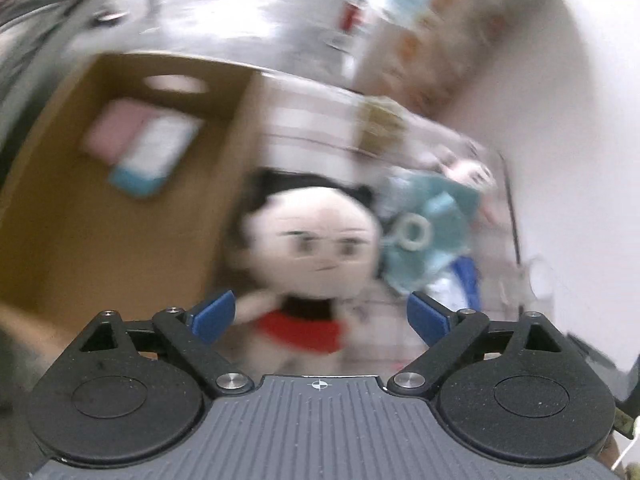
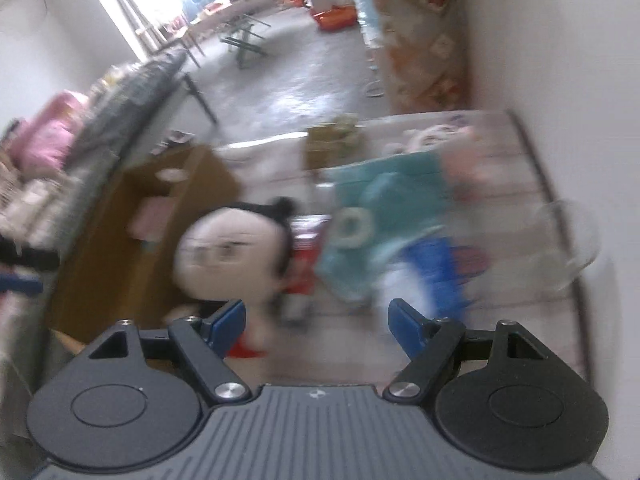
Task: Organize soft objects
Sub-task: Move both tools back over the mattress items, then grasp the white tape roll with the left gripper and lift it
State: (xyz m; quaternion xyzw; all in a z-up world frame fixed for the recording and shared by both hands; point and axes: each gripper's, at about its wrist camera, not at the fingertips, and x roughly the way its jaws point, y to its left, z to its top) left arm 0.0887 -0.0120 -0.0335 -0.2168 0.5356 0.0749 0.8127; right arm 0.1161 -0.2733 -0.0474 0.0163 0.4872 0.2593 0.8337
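A plush doll with a pale face, black hair and red shorts lies on the striped cloth of the table, just beyond my left gripper. That gripper is open and nothing sits between its blue pads. A teal plush toy lies right of the doll. In the right wrist view the doll sits left of centre and the teal toy in the middle. My right gripper hangs open above the cloth in front of them, holding nothing. Both views are blurred.
An open cardboard box stands left of the doll, with a pink and white packet inside. A clear glass mug stands at the table's right edge by the white wall. A pinkish plush lies behind the teal toy.
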